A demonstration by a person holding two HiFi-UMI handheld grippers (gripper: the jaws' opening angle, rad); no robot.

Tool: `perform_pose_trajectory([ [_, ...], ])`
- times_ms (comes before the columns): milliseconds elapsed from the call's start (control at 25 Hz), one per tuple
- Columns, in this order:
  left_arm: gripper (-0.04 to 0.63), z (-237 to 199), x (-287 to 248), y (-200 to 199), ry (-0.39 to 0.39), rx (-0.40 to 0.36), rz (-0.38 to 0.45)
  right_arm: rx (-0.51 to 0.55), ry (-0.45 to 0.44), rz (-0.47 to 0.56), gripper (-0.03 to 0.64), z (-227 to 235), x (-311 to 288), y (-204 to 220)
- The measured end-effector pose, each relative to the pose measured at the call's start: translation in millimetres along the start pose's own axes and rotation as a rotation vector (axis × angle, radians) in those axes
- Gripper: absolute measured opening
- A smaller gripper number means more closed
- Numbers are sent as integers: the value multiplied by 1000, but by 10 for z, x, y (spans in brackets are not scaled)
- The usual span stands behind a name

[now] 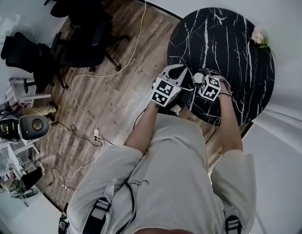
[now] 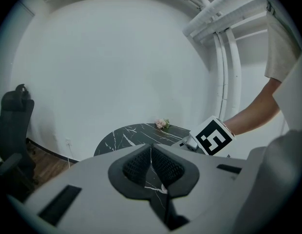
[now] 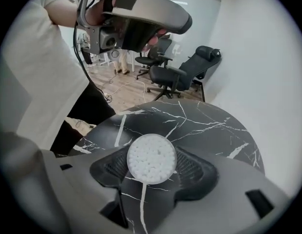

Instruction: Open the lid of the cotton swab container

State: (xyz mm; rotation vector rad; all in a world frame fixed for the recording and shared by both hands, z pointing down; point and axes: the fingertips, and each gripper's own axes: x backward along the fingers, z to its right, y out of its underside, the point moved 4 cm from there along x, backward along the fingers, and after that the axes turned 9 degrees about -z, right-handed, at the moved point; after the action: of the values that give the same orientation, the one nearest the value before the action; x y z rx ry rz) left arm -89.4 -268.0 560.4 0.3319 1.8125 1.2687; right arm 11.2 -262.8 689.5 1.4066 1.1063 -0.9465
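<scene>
The single cotton swab container (image 3: 152, 158) turns its round face of packed white swab tips straight at the right gripper's camera, its long axis along the jaws, above the black marble table (image 3: 204, 126) toward the person's edge. The right gripper (image 3: 153, 166) is spread wide, one pad on each side of it. The left gripper (image 2: 152, 162) is closed and empty. One flower sprig (image 2: 163, 124) lies at the far edge.

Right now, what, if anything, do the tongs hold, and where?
Nothing. Left tongs shut, empty; right tongs open around the cotton swab container, not gripping it.
</scene>
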Motion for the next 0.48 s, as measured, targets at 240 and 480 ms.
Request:
perform_pose_trajectory([
  [240, 23, 1, 39, 2, 30, -9, -10, -78, -41, 76, 298, 38, 282, -36],
  [480, 25, 137, -84, -233, 92, -56, -3, -78, -3, 120, 298, 283, 947, 3],
])
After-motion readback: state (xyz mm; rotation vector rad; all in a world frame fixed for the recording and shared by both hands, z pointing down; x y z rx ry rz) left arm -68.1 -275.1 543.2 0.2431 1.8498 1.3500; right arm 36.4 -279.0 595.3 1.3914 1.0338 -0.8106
